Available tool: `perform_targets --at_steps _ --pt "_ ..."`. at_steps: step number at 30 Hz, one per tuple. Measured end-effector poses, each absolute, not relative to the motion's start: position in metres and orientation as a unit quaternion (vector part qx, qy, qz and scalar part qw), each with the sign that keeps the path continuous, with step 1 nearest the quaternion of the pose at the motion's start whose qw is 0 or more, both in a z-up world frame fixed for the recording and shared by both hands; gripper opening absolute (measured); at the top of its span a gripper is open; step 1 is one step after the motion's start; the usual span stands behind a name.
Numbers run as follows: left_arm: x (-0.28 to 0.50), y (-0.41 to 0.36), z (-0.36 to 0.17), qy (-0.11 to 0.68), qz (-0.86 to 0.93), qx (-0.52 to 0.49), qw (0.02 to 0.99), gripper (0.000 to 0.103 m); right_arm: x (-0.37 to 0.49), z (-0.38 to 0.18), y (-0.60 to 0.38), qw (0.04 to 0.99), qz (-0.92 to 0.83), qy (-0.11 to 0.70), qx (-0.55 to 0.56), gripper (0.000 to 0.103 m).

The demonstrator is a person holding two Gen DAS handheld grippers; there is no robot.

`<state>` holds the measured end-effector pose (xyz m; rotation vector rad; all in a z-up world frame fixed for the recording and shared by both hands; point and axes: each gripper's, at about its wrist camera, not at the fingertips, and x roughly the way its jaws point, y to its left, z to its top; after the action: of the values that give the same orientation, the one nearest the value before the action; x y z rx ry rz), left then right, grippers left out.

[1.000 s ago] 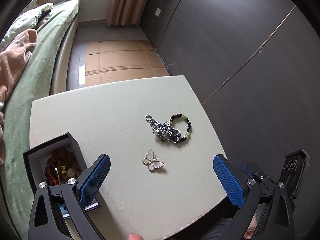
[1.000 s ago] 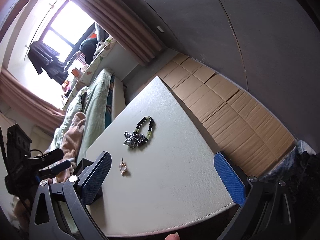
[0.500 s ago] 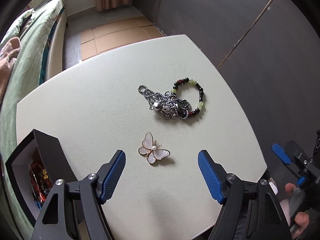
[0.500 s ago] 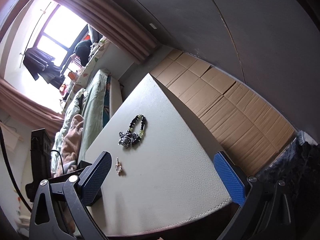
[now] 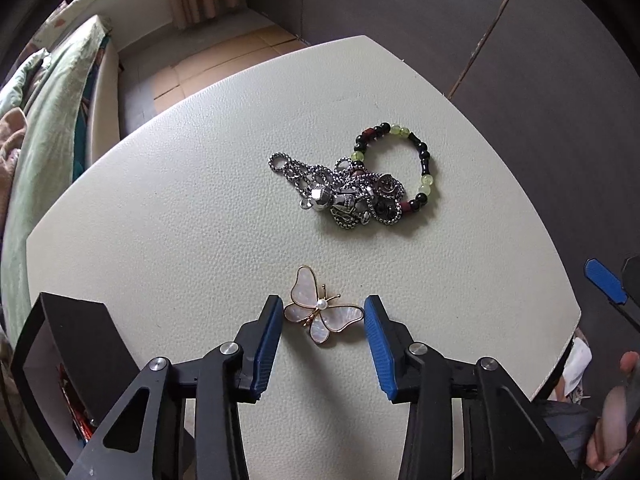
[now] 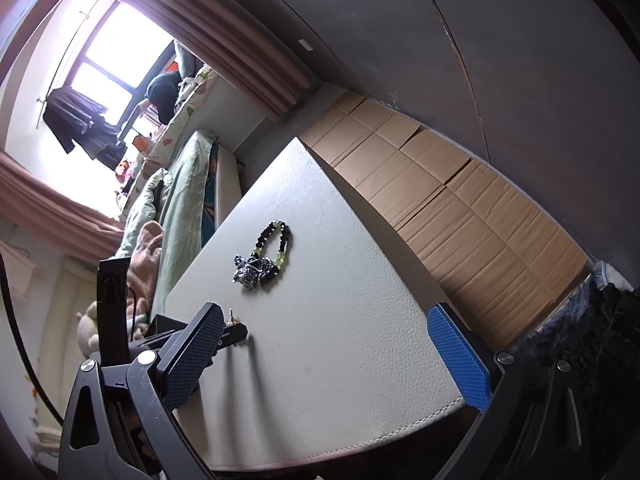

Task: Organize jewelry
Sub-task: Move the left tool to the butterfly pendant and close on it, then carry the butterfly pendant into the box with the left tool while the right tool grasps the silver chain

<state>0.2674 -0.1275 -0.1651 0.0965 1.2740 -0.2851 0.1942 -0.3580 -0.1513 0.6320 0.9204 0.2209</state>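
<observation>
A mother-of-pearl butterfly brooch (image 5: 322, 313) lies flat on the cream table (image 5: 160, 220). My left gripper (image 5: 323, 322) points steeply down over it. Its jaws are closing with the brooch between the blue pads (image 5: 269, 340), and the wing tips sit right at the pad edges. Farther back, a silver chain (image 5: 340, 196) is tangled with a beaded bracelet (image 5: 424, 156). An open black jewelry box (image 5: 60, 340) stands at the left edge. My right gripper (image 6: 326, 320) hovers open over the table's near edge, holding nothing. In its view the left gripper's fingers (image 6: 236, 330) stand at the brooch (image 6: 231, 313).
A bed with green bedding (image 5: 48, 120) runs along the table's left side. Flattened cardboard (image 6: 460, 208) covers the floor beyond the far edge, next to a dark wall (image 5: 520, 40). A person's hand (image 5: 612, 420) shows at the lower right, past the table corner.
My left gripper dropped toward the table and narrowed its jaws from wide open to just flanking the butterfly brooch. The right gripper stayed about where it was, still open.
</observation>
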Motion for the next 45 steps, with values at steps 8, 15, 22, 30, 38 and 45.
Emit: perform_targets --at_steps 8,15,22,30,38,45 --pt "0.263 -0.109 -0.147 0.575 -0.135 0.028 0.807 0.043 0.212 -0.147 -0.339 0.846 0.120 0.444 0.272 0.100" --pt "0.263 -0.078 -0.113 0.551 -0.112 -0.004 0.827 0.043 0.240 -0.141 -0.310 0.847 0.140 0.455 0.237 0.080" --pt "0.253 -0.031 -0.084 0.524 -0.079 -0.042 0.847 0.043 0.257 -0.137 -0.263 0.858 0.171 0.464 0.140 0.067" --pt "0.233 0.011 -0.070 0.507 -0.050 -0.079 0.857 0.043 0.267 -0.136 -0.218 0.856 0.223 0.465 0.031 0.061" --pt "0.212 0.043 -0.073 0.504 -0.032 -0.111 0.856 0.043 0.290 -0.148 -0.183 0.836 0.252 0.482 -0.072 0.047" --pt "0.202 0.065 -0.080 0.505 -0.017 -0.138 0.852 0.043 0.307 -0.161 -0.164 0.823 0.256 0.487 -0.143 0.046"
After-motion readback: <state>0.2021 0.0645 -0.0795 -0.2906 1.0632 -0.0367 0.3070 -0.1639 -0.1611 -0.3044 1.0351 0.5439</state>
